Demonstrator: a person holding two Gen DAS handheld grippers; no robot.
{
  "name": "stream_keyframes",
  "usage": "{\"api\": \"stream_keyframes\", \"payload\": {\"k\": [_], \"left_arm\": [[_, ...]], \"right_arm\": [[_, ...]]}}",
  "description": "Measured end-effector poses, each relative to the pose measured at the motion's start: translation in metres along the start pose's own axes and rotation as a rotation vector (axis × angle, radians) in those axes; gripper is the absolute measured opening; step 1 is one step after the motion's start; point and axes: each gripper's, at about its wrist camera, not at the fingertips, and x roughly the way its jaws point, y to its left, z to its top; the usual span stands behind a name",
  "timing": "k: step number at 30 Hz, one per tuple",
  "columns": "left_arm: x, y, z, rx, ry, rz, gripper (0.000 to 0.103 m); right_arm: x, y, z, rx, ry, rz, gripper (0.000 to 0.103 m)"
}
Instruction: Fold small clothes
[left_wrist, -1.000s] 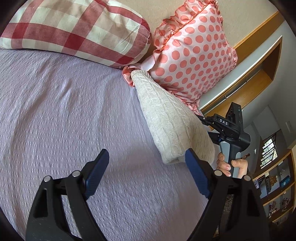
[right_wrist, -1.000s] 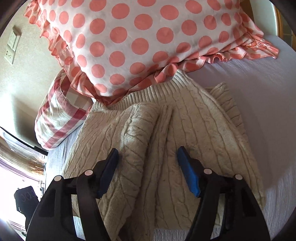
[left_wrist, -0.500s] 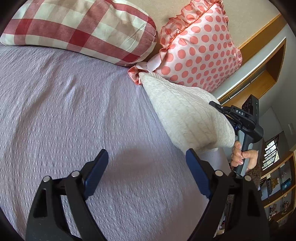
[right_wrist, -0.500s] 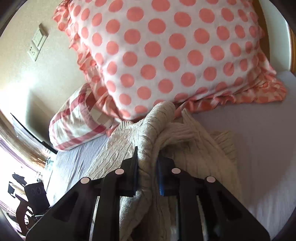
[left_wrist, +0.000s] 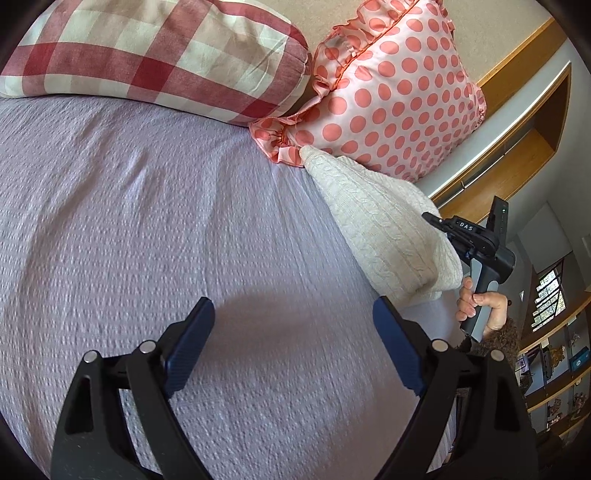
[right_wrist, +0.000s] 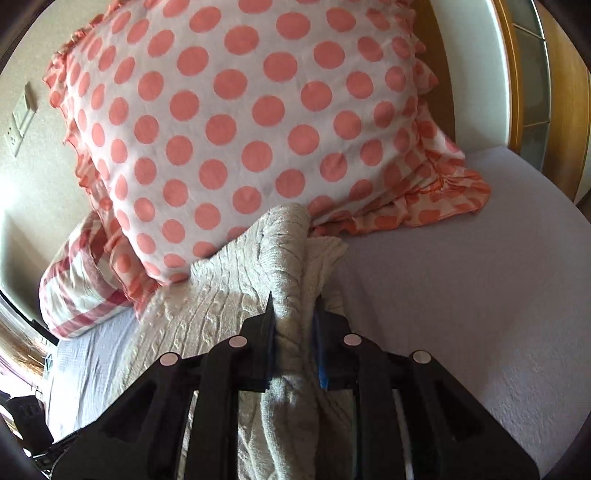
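A cream cable-knit sweater (right_wrist: 229, 295) lies on the lilac bedspread (right_wrist: 461, 295) against the polka-dot pillow. My right gripper (right_wrist: 295, 314) is shut on a bunched fold of the sweater and holds it lifted. In the left wrist view the sweater (left_wrist: 384, 225) rises from the bed toward the right gripper (left_wrist: 437, 221), held by a hand. My left gripper (left_wrist: 293, 317) is open and empty above bare bedspread, left of the sweater.
A pink polka-dot ruffled pillow (right_wrist: 240, 122) and a red checked pillow (left_wrist: 155, 51) lean at the head of the bed. A wooden headboard ledge (left_wrist: 517, 147) runs on the right. Shelves (left_wrist: 554, 369) stand beyond the bed edge.
My right gripper closed on a fold of the sweater and has lifted and pulled it back from the pillow. My left gripper stays open, drifting slightly away.
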Motion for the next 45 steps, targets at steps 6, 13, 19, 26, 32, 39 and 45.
{"api": "stream_keyframes", "payload": {"k": [6, 13, 19, 26, 32, 39, 45], "left_arm": [[-0.006, -0.009, 0.004, -0.002, -0.008, -0.024, 0.088], [0.014, -0.093, 0.044, 0.121, -0.064, -0.134, 0.091], [0.102, -0.176, 0.054, 0.352, 0.029, 0.032, 0.097], [0.123, -0.160, 0.014, 0.410, 0.098, 0.220, 0.097], [0.089, -0.091, 0.043, 0.059, 0.125, 0.045, 0.097], [0.127, -0.085, 0.043, -0.046, 0.235, -0.130, 0.098], [0.141, -0.086, 0.051, -0.059, 0.221, -0.126, 0.055]], "right_arm": [[-0.049, -0.034, -0.009, 0.128, -0.115, 0.143, 0.077], [-0.053, 0.035, -0.034, -0.168, -0.072, 0.312, 0.072], [-0.017, -0.006, -0.050, -0.035, 0.040, 0.253, 0.073], [-0.045, -0.016, -0.055, -0.016, 0.006, 0.302, 0.078], [-0.032, -0.065, -0.041, 0.165, 0.095, 0.360, 0.102], [0.000, -0.069, -0.049, 0.206, 0.202, 0.461, 0.079], [0.006, -0.069, -0.064, 0.271, 0.207, 0.593, 0.041]]}}
